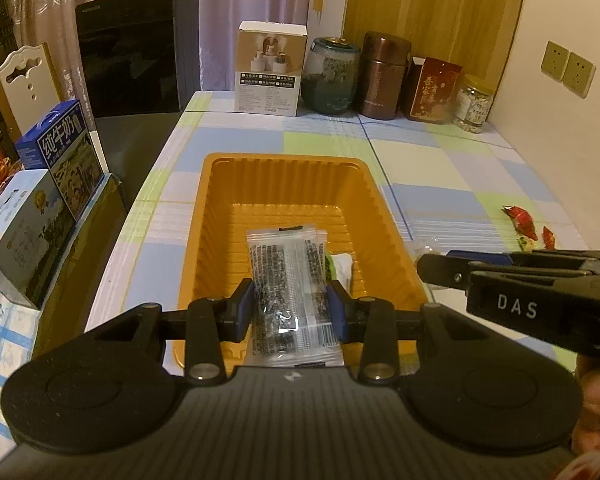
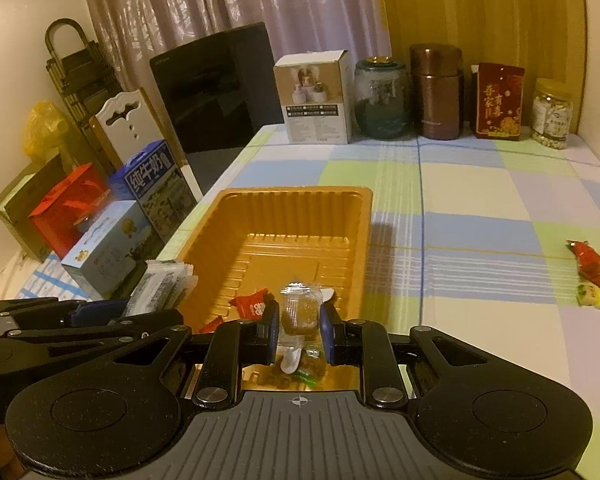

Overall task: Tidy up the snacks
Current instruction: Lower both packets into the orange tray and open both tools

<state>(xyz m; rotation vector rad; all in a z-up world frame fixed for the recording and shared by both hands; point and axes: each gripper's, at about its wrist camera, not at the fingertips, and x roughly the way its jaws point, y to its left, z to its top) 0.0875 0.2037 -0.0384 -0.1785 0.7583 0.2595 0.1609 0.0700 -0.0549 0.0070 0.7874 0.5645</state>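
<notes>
Both grippers' fingers hold packets over the orange tray [image 1: 216, 216]: left [image 1: 290, 312] a speckled sachet [image 1: 288, 280], right [image 2: 299, 330] a clear candy [image 2: 298, 312].

left wrist view: from just behind the left gripper [image 1: 291, 304], angled down along its fingers, close over the orange tray [image 1: 216, 216].
right wrist view: from behind the right gripper [image 2: 299, 330], same slant, near.
shared: tray, checked table [image 2: 480, 216].

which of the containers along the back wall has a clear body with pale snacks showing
The small plastic jar at the far right end; the others are opaque or dark.
</notes>
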